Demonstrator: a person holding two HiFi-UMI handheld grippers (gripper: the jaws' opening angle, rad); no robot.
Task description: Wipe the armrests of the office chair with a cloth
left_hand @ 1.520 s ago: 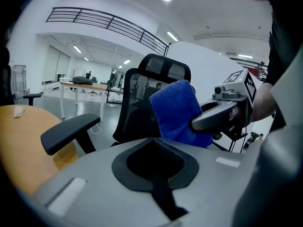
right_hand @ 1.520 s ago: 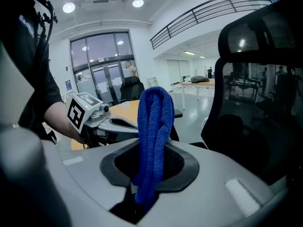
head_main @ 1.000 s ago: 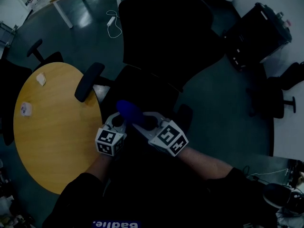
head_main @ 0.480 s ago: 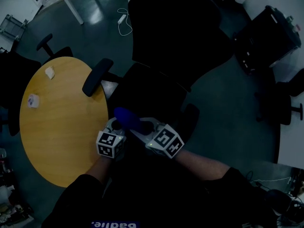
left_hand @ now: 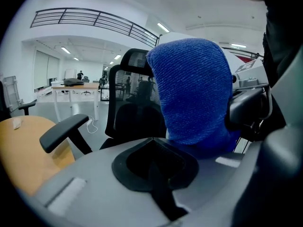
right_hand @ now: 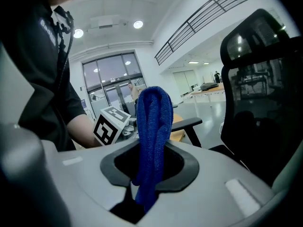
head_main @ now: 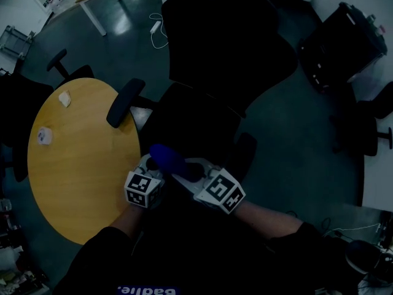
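A black office chair [head_main: 215, 48] stands in front of me, its left armrest [head_main: 124, 102] beside the round table and its right armrest [head_main: 244, 152] near my hands. The right gripper [head_main: 184, 168] is shut on a blue cloth [head_main: 167, 157]; in the right gripper view the cloth [right_hand: 152, 126] rises folded from between the jaws. The left gripper [head_main: 149, 165] sits close beside it, shut with nothing held. In the left gripper view the cloth [left_hand: 194, 93] fills the space just beyond the jaws, with the armrest [left_hand: 64, 131] further left. Both grippers hover above the seat's front, apart from either armrest.
A round wooden table [head_main: 73, 165] at left bears two small pale items [head_main: 64, 98]. Another black chair [head_main: 18, 103] stands beyond it. A black case [head_main: 344, 35] sits at upper right, a white cable [head_main: 158, 32] lies on the floor behind the chair.
The head view has shifted slightly. Both grippers stay close together over the seat, the right one still holding the cloth.
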